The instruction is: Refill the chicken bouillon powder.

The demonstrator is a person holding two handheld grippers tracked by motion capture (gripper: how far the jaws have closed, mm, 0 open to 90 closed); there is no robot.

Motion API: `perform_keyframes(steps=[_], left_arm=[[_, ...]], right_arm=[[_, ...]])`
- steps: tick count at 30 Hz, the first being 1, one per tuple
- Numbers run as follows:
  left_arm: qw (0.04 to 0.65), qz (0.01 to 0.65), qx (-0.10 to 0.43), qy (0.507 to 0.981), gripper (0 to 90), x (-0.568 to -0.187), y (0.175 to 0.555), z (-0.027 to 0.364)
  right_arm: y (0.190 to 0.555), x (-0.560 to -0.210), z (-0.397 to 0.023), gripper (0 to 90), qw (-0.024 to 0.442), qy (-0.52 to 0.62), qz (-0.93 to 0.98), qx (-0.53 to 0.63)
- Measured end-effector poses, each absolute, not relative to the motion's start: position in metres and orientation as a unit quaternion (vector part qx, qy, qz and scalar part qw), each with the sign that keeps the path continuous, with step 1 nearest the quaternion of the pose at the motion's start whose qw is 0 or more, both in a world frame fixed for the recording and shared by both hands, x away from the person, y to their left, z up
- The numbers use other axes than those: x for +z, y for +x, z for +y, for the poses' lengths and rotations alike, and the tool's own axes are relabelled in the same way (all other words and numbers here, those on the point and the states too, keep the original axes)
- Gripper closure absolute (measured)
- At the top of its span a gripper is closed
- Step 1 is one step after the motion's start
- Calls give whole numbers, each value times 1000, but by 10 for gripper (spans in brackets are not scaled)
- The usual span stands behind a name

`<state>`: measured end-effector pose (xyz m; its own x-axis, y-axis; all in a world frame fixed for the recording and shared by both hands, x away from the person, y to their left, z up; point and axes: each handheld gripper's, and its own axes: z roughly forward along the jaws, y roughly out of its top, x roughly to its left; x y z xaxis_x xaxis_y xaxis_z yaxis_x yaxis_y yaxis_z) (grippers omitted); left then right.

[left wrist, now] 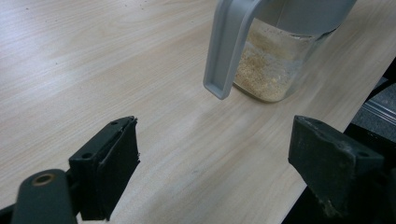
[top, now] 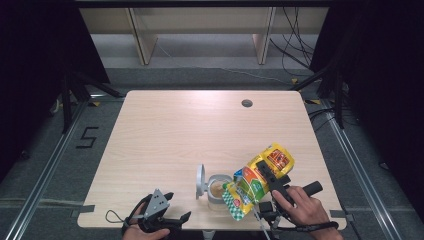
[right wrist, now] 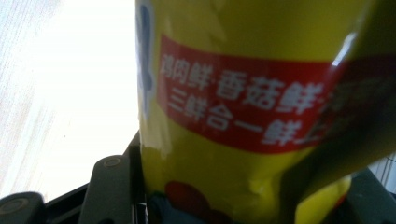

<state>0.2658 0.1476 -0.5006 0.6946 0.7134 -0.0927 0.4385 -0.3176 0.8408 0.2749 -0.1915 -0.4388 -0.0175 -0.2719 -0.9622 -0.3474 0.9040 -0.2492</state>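
- A pale wooden bench (top: pixel 165 130) is seen from above, with a person's two hands coming in at its near edge, each holding a gripper.
- A yellow seasoning pouch (top: pixel 257 181) is clamped in the right gripper (top: pixel 268 176), near the bench's front right; in the right gripper view the pouch (right wrist: pixel 261 107) is seen pressed between the black jaws, with a red band of white lettering across it.
- The pouch is held tilted, its long axis running from upper right down to lower left, so that its lower end hangs at the rim of a small clear jar (top: pixel 217 191).
- The jar stands upright on the bench just left of the pouch, its grey flip lid (top: pixel 200 181) swung open and standing up on its left side; pale granules can be seen inside it (left wrist: pixel 271 70).
- The left gripper (top: pixel 167 212) is held low at the front edge, left of the jar and apart from it, with its jaws spread wide and nothing between them.
- The pouring appears to be in hand; the coming move is judged to turn on the pouch's low end staying over the jar's mouth, which lies down and to the left of the right gripper, the nearer of the two.
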Motion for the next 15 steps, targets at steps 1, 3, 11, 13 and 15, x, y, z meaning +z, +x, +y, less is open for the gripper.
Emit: perform_keyframes(steps=[1,3,11,13,15], left_arm=[[459,361,150,798,154,-501,266,148],[459,361,150,798,154,-500,266,148],[455,359,150,801,153,-500,266,149],[454,359,150,801,153,-500,266,149],[454,359,150,801,153,-500,266,149]], right_arm=[[275,-439,-192,436,666,-217,713,28],[275,-437,-191,437,672,-226,704,28],[275,-436,-191,437,669,-223,709,28],[275,-437,-191,437,669,-224,709,28],[275,-437,-191,437,668,-224,709,28]])
